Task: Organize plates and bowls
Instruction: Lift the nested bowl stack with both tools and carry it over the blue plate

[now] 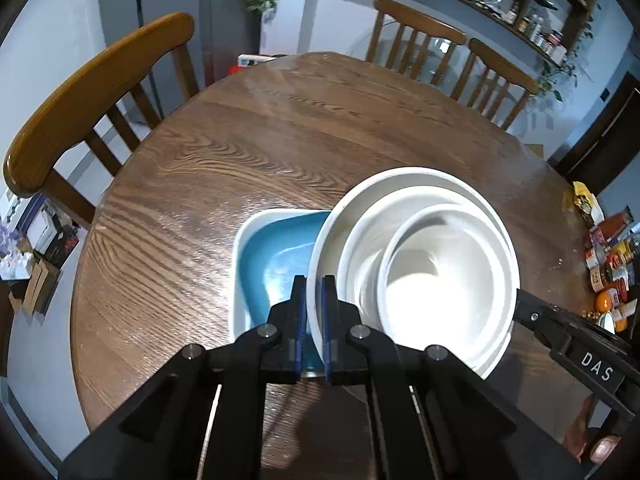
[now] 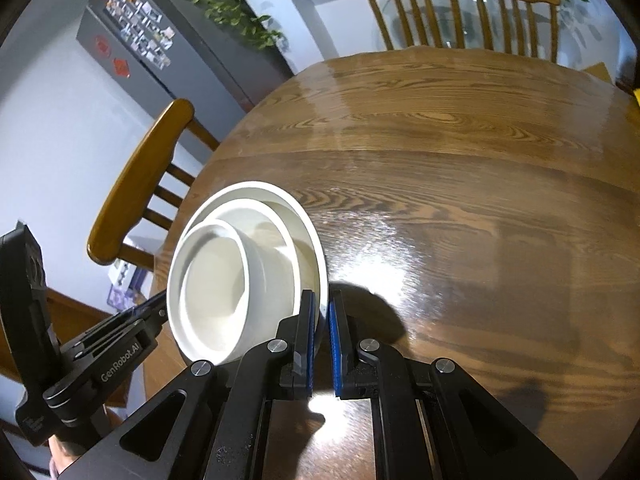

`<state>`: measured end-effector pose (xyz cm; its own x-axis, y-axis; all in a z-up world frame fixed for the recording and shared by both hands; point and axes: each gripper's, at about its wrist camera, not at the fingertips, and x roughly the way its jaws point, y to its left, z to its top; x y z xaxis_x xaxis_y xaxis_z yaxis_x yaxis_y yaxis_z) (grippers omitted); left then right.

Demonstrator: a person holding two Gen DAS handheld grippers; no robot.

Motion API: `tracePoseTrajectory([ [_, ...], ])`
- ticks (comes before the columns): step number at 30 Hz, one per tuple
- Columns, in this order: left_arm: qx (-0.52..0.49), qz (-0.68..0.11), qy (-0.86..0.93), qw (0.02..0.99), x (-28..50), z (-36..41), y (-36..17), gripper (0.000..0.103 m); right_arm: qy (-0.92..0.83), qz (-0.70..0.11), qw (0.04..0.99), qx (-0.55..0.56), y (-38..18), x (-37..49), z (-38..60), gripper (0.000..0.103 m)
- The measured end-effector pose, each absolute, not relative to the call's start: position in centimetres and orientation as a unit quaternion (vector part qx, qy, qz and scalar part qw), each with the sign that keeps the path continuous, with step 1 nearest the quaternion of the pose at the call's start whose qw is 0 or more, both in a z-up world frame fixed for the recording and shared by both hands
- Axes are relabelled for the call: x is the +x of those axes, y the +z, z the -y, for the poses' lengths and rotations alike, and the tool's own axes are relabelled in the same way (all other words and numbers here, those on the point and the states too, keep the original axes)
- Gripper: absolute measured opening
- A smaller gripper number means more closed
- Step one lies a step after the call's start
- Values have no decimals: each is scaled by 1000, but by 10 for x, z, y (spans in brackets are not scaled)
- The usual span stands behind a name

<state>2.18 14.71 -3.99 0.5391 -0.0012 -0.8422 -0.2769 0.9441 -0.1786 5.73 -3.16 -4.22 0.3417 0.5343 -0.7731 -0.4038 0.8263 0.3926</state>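
Over a round wooden table [image 2: 460,184], we clamp the left gripper [image 1: 314,284] and right gripper [image 2: 324,300] on opposite rims of a stack of white bowls [image 1: 416,264], held tilted above a blue dish [image 1: 272,264].

Before you: round wooden bench [image 1: 280,128], grain running crosswise, glossy with glare. Directly on it lies a blue square dish with pale rim [image 1: 272,256], near your edge, partly hidden by the raised white bowls [image 1: 432,264].
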Motion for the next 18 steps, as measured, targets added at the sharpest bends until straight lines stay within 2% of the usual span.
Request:
tracePoseTrajectory([
  [18, -157, -503, 107, 843, 32, -179, -64, 2, 297, -529, 793, 52, -68, 75, -14, 9],
])
